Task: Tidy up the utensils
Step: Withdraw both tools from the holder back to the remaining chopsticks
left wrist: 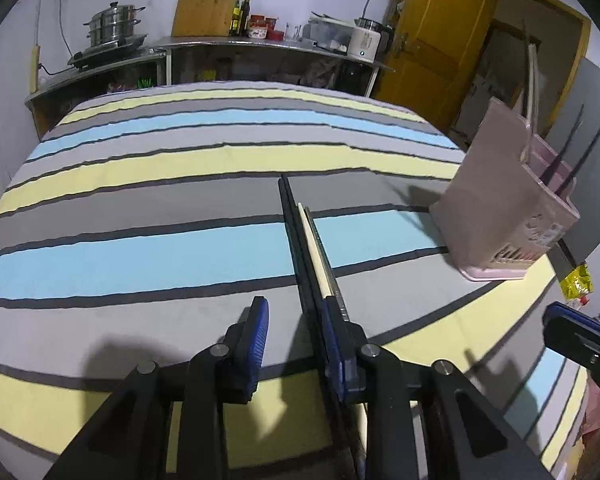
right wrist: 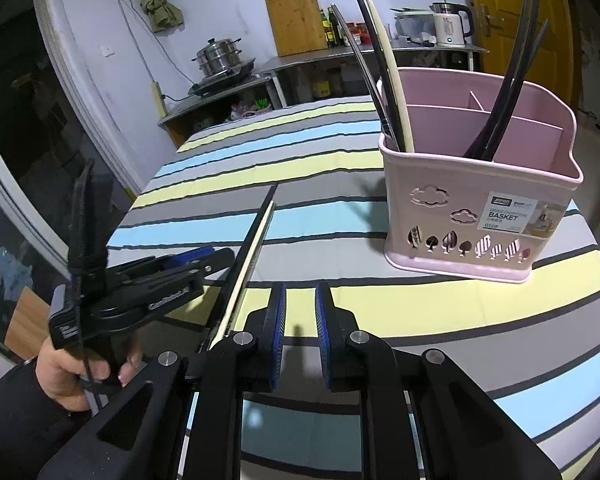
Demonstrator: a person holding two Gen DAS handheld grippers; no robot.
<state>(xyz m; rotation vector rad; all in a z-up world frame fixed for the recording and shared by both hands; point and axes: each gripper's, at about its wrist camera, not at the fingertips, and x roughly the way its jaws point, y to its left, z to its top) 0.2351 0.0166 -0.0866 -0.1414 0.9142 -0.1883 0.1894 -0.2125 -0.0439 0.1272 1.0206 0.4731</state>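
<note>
A bundle of chopsticks (left wrist: 306,240), black, cream and metal, lies on the striped tablecloth (left wrist: 140,256), pointing away from me. My left gripper (left wrist: 296,320) is open low over the cloth, its right finger (left wrist: 336,344) against the bundle's near end. In the right wrist view the bundle (right wrist: 256,236) lies left of my right gripper (right wrist: 300,308), which is open and empty with a narrow gap. The pink utensil basket (right wrist: 480,184) stands ahead of it to the right, with several chopsticks upright in its compartments; it also shows in the left wrist view (left wrist: 500,208).
The left gripper's body and the hand holding it (right wrist: 100,304) sit at the table's left edge. Behind the table is a steel counter (left wrist: 260,46) with a steamer pot, cutting board, bottles and kettle. A yellow door (left wrist: 440,28) stands at the back right.
</note>
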